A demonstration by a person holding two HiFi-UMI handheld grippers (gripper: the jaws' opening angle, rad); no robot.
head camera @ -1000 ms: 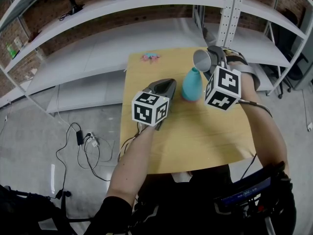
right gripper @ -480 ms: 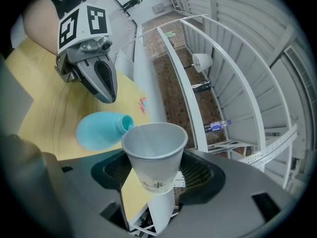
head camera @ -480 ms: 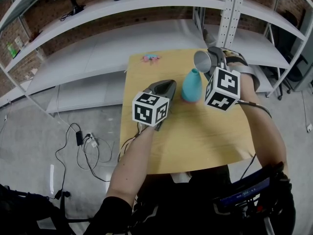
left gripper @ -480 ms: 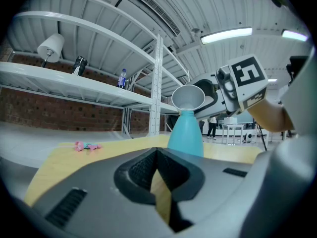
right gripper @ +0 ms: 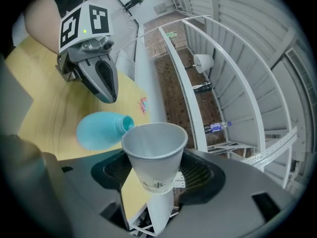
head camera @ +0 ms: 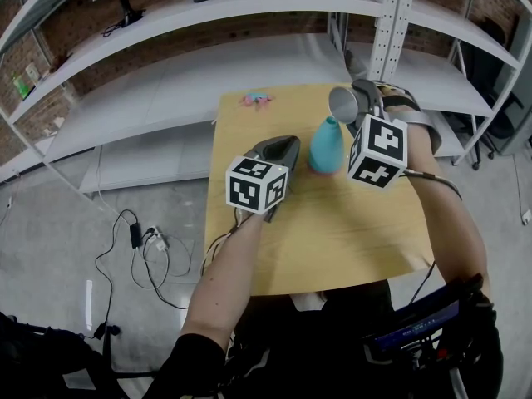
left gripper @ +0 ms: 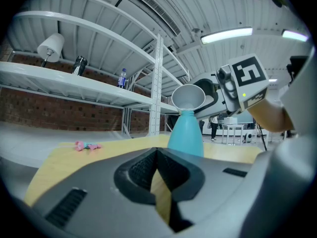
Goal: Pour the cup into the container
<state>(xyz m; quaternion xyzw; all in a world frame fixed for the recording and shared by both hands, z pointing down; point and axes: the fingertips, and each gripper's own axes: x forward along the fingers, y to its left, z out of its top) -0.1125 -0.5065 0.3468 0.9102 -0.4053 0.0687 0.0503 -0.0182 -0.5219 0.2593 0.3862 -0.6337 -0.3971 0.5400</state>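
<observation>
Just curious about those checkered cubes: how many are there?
2: one cube on the left gripper, another on the right gripper, which holds the paper cup. None seem hidden.

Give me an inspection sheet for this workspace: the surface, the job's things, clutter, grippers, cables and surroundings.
Surface: yellow wooden table, no spills seen.
Job's things: paper cup tipped, its rim close over the mouth of the blue bottle, which stands upright on the table.
Clutter: small pink item at the table's far edge.
Grippers: right gripper, jaws clamped on the cup near its base; left gripper, jaws together, nothing between them, beside the bottle.
Cables: black cables loose on the floor, left of the table.
Surroundings: white shelves, brick wall behind them.
</observation>
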